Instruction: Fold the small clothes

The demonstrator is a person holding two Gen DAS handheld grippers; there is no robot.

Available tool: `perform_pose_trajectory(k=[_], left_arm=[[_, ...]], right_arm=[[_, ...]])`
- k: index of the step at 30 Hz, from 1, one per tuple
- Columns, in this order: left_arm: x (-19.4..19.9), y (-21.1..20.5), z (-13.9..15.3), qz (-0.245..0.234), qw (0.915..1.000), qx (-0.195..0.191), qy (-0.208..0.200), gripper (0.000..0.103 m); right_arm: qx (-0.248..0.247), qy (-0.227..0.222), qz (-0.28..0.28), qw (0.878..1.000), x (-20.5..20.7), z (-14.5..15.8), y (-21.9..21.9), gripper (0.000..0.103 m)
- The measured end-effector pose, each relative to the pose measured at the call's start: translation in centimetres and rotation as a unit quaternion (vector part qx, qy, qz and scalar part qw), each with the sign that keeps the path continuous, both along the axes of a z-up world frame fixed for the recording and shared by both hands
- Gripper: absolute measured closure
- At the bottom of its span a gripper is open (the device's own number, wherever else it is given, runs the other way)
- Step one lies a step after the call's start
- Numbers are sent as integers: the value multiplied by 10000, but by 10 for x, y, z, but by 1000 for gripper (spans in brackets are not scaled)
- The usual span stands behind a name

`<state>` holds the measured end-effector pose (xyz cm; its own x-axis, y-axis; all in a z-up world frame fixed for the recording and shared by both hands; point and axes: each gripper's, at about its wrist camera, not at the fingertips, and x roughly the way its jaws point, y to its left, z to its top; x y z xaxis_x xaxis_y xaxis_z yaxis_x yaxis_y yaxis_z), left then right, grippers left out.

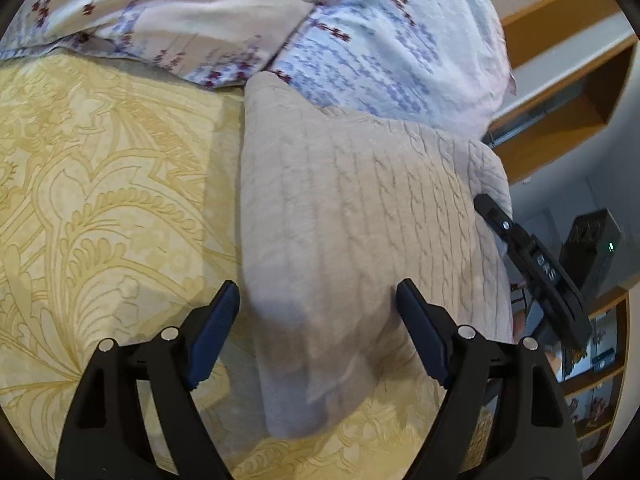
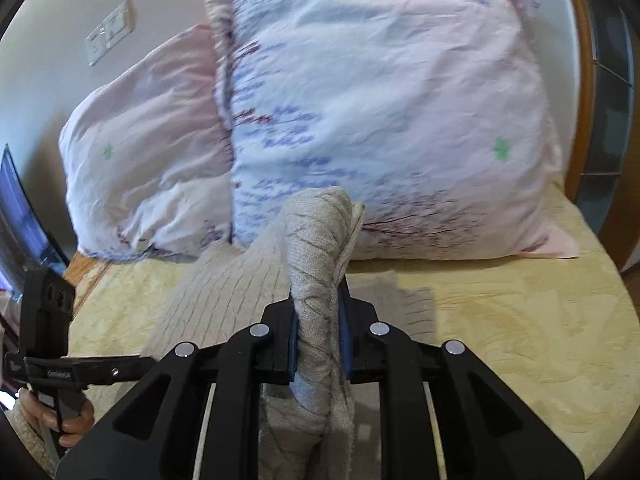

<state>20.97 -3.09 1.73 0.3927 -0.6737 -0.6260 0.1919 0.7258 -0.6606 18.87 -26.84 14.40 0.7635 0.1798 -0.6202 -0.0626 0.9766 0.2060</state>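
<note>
A beige cable-knit sweater (image 1: 352,208) lies folded on the yellow patterned bedspread (image 1: 100,200). My left gripper (image 1: 316,300) is open, its jaws standing on either side of the sweater's near left corner without closing on it. My right gripper (image 2: 318,320) is shut on a bunched fold of the sweater (image 2: 316,248) and holds it lifted above the bed. The right gripper also shows in the left wrist view (image 1: 532,256) at the sweater's right edge. The left gripper shows at the left of the right wrist view (image 2: 52,360).
Two pale floral pillows (image 2: 380,120) lean against the wall behind the sweater. A wooden headboard (image 2: 582,80) is at the right. Wooden shelves (image 1: 568,92) and a dark box (image 1: 592,240) stand beyond the bed's edge. A wall socket (image 2: 110,32) is at upper left.
</note>
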Motion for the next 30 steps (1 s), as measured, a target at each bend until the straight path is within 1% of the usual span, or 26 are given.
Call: perform_pose_trajectory(k=[2,5,6,7,8,9,10,12,13,14,15,16,19,23,24,26,28,29,30], left_arm=[[-3,-5,1,-129,9999,-10,-32,23],[-6,-16,0,-278,9996,52,-38,23],[-7,-19,-1,-321,9995,72,-34,23],[-8,-21,-2,-365,9993,85,-18,24],[-9,-23,-4,-394,9992,85,1,24],[-10,-25,-5,-410,9991,66,36,25],[-10,-25,-6,-413,9991,38,59,26],[-12,-23,-8,-401,9991,-39,123,30],[-13,-21,-9,-369,9992,-78,154,30],[-15,-18,-9,-353,9992,-105,166,31],[-16,-16,-9,-346,9991,-149,175,32],[-17,-15,-9,-336,9991,-169,176,33],[-22,-11,-9,-323,9991,-198,176,33],[-28,-9,-11,-306,9991,-213,221,35],[-30,-8,-12,-303,9990,-217,233,36],[-30,-11,-13,-307,9989,-216,280,40],[-34,-12,-16,-312,9988,-218,317,45],[-35,-12,-17,-313,9987,-236,328,51],[-36,-12,-18,-316,9986,-260,336,61]], right_arm=[[-107,59,-175,9998,-1,-5,-11,87],[-228,399,-533,9975,6,-28,-30,87],[-216,548,-624,9963,9,-37,-36,87],[-136,821,-707,9940,15,-53,-43,87],[-16,990,-714,9925,18,-63,-47,86],[98,1032,-725,9920,19,-67,-51,84],[235,1018,-816,9912,16,-66,-57,80],[367,938,-1014,9897,9,-58,-66,59],[533,829,-1159,9884,-1,-50,-76,52],[691,757,-1190,9876,-8,-46,-81,43],[924,677,-1188,9863,-19,-42,-88,40],[1259,649,-1128,9835,-33,-40,-96,40],[1681,658,-869,9797,-65,-42,-100,40],[1652,654,-545,9826,-96,-47,-85,42],[1622,674,-474,9833,-100,-48,-80,44],[1511,742,-385,9850,-108,-53,-68,46],[1347,766,-332,9874,-110,-59,-60,48],[1285,786,-331,9880,-109,-62,-58,55],[1251,813,-323,9883,-108,-65,-56,73]])
